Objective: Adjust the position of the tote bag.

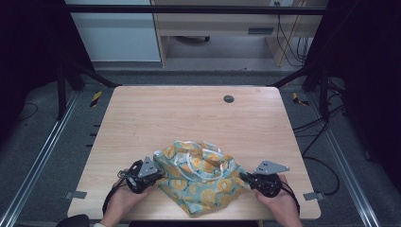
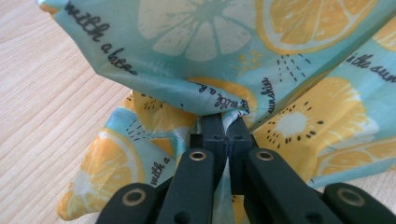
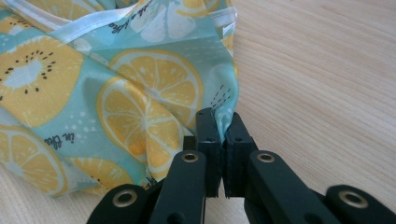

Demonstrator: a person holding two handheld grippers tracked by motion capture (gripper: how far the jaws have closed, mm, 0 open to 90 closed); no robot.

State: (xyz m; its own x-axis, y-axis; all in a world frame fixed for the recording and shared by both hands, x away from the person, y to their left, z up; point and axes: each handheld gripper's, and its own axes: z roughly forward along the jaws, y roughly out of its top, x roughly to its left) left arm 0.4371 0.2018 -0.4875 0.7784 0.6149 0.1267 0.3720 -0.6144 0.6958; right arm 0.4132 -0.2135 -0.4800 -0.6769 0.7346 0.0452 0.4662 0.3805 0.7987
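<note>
Near the front edge of the table (image 1: 142, 109), between the two hands: one thin fabric bag (image 1: 201, 177), teal with citrus print and white handles (image 1: 191, 153), crumpled.

Left gripper (image 2: 226, 122): jaws together, clamped on a bunched fold at the bag's left side.
Right gripper (image 3: 220, 123): jaws together, clamped on a thin edge at the bag's right side.

Risks, as judged: the right bite is shallow and near the hem, so a sharp outward pull could slip the slick cloth free. The left bite gathers several layers, so spreading may drag a wrong layer and leave the bag twisted. Handles lie loose on top and could tangle.

Room: wide bare wood behind the bag and to both sides; little margin toward the person, where the bag's lower corner sits close to the table edge. A round grommet (image 1: 229, 99) lies well apart at the back.
</note>
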